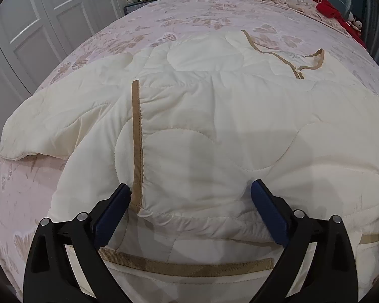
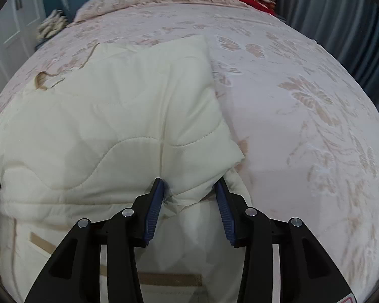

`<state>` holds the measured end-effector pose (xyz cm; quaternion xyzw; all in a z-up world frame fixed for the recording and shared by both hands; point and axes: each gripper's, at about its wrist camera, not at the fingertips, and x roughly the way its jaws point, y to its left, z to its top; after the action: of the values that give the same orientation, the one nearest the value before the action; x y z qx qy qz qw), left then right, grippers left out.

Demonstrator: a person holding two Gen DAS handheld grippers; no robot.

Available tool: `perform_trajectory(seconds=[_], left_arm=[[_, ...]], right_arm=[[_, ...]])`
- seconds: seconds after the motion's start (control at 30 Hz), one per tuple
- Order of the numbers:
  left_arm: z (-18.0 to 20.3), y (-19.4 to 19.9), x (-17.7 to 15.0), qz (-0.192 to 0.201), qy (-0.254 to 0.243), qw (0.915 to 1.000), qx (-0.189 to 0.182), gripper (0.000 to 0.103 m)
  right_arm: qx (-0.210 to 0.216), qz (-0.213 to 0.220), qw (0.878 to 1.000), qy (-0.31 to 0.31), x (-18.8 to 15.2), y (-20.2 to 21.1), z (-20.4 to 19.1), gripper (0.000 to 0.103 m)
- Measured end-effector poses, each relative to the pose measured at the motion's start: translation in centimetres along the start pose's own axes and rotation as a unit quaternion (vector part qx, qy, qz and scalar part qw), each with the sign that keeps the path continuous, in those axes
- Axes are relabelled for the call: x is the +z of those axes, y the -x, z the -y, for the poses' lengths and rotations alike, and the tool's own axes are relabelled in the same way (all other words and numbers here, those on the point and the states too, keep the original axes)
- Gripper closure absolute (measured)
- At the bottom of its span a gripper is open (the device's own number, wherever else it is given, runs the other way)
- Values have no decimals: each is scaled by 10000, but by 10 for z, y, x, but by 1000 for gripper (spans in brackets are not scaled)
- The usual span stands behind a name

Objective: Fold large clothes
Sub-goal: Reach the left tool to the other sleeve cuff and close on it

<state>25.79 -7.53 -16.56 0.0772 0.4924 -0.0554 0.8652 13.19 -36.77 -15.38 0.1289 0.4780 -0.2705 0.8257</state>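
The cream quilted padded jacket with tan binding (image 1: 214, 131) lies spread on the pink floral bedspread (image 1: 164, 25). It looks soft, puffy and light, likely springing back. The left gripper (image 1: 192, 189) stands wide over a folded edge; the right gripper (image 2: 189, 184) has narrower jaws pinching a hem corner. Bound edges probably grip best.

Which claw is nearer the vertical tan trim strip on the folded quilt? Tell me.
Left. The left claw straddles the quilt fold with one finger right beside the strip. The right claw sits at the quilt's opposite edge, no strip near.
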Motion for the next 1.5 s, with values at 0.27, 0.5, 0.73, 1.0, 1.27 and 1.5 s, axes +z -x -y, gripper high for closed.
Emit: perform_trajectory(seconds=[0.27,0.5,0.73,1.0,1.27,1.5], left_arm=[[-93,45,-14,129,1177,9898,-794,9],[-255,43,-39,70,2743,9596,-619,9],[-385,15,-30,241,3395,9403,74,9],[-442,-33,-15,204,3816,9238,235,9],[-416,-31,13,328,3390,9402,-68,93],[-327,94,78,1691,2361,9540,-743,98]], right_arm=[[1100,211,9937,99,-7,74,-71,59],[1900,85,9743,1205,-32,89,-228,59],[1467,-107,9704,1913,-60,47,-318,59],[1477,177,9706,1894,-69,39,-311,58],[1444,316,9712,1869,-72,39,-311,56],[1598,230,9702,1809,-68,45,-306,56]])
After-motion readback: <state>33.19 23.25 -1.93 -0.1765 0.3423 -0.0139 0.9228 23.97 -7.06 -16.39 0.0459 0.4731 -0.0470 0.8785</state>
